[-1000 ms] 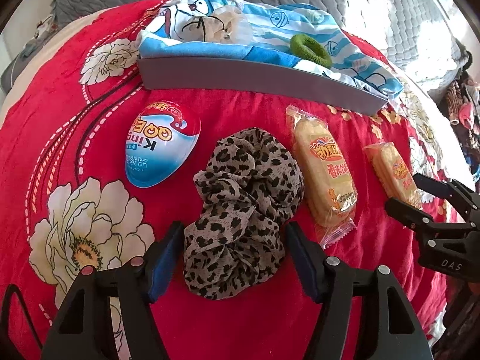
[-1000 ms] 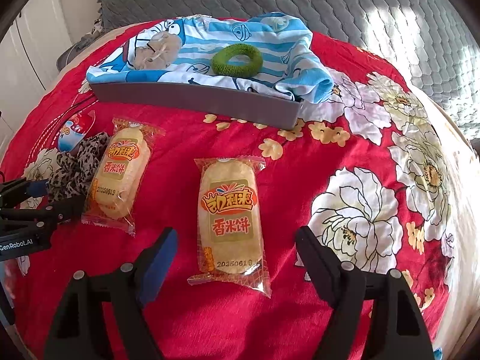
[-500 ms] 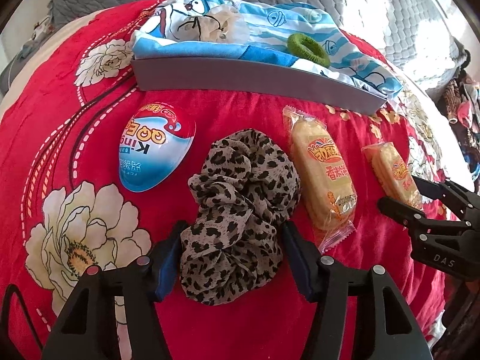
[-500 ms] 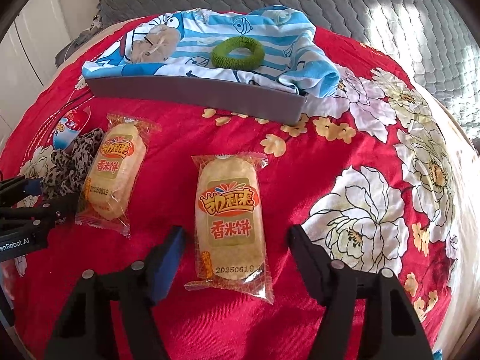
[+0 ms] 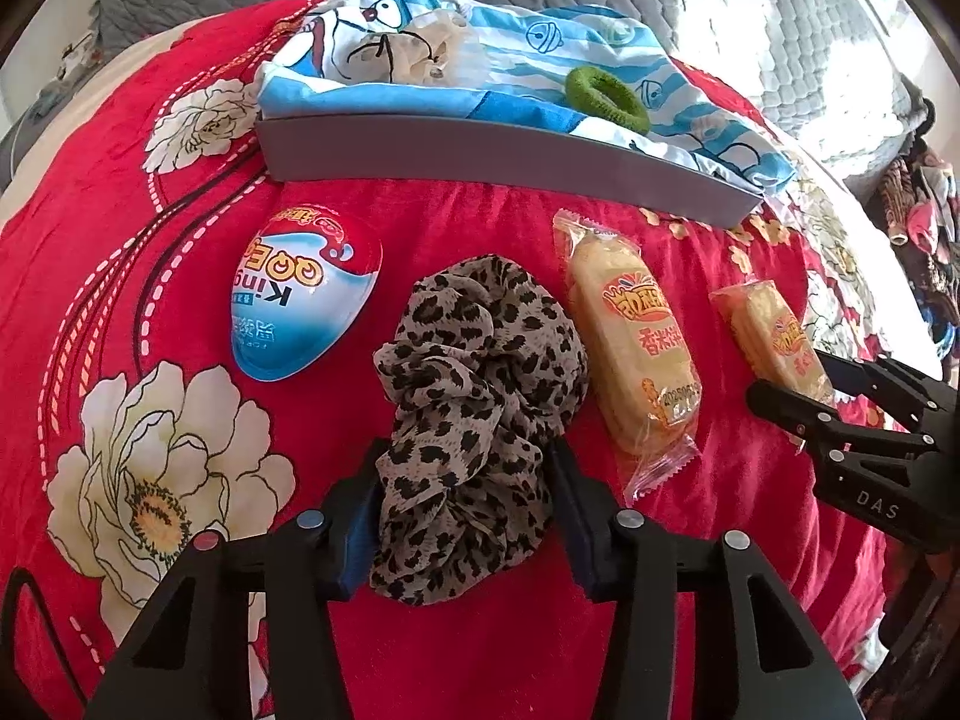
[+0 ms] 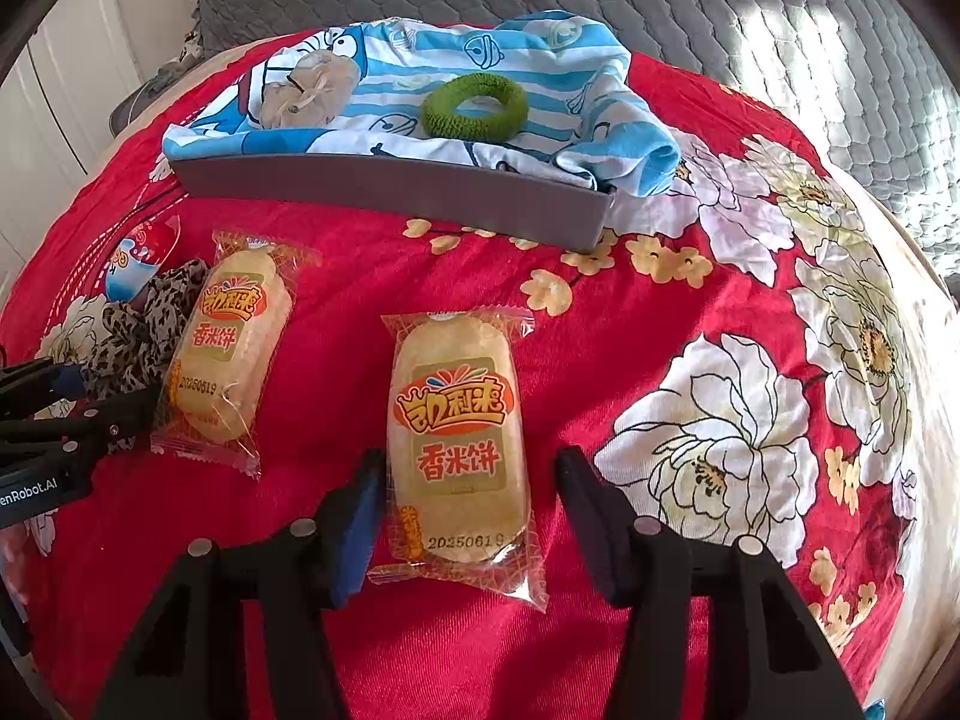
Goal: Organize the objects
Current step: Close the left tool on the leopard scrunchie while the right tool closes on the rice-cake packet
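1. Left gripper is closing around the leopard-print scrunchie on the red floral bedspread; the fabric's near end bulges between the blue pads and looks to be touching both, though a firm squeeze is hard to confirm.
2. Right gripper is closing too, its jaws straddling the near end of a rice cracker packet; a gap shows on each side of the wrapper, so nothing is gripped there.
3. The grey tray sits further back, lined with a blue cartoon cloth; a green ring scrunchie and a pale pouch lie in it already; that is probably where these pieces go.
4. Risk one: the scrunchie is soft and floppy; pinched only at its near end, it could slip out on the lift.
5. Risk two: the packet is slick and flat; the jaws could skid off the crinkly wrapper or crush the cracker inside.
6. Risk three: a second cracker packet lies just beside the scrunchie, a blue-and-red egg-shaped toy pack near on the other side; a dragging lift could nudge either.
7. Risk four: the soft bedding gives under pressure; fingertips may snag the bedspread.
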{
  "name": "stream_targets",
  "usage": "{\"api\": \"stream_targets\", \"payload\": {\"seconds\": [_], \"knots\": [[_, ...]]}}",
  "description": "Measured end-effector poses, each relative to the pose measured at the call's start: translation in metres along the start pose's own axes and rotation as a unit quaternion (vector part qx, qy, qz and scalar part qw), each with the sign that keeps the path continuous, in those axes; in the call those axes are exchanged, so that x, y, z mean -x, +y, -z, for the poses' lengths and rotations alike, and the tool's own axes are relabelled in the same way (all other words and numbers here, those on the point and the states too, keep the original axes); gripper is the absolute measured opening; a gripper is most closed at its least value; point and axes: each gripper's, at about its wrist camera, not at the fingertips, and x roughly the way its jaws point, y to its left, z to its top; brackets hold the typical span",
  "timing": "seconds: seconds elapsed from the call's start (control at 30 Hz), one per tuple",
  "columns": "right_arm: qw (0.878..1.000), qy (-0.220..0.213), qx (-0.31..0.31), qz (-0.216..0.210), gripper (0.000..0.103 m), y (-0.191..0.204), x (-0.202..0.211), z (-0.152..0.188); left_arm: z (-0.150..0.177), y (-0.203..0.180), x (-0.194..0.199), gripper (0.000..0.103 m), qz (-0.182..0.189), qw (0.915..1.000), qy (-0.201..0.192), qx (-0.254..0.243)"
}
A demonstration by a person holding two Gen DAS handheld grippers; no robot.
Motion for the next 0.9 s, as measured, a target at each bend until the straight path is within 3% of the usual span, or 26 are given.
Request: {"api": "stream_targets", "payload": {"seconds": [0.3,0.6,0.9], "knots": [[1.0,0.002,0.003,0.0,0.044,0.0015,-0.0017,-0.0002,-0.0002,0.0002,-0.0008,0.041,0.002,1.0,0.006,-0.004],[1.0,0.001,0.002,-0.004,0.042,0.0011,0.0005,-0.0001,0.0003,0.0007,0.0009,0.025,0.011,0.9998,0.013,-0.006],[1.0,0.0,0.005,-0.011,0.041,0.0049,0.0024,0.0004,0.0028,-0.001,0.0025,0.02,0.017,0.9997,0.012,-0.012]]}}
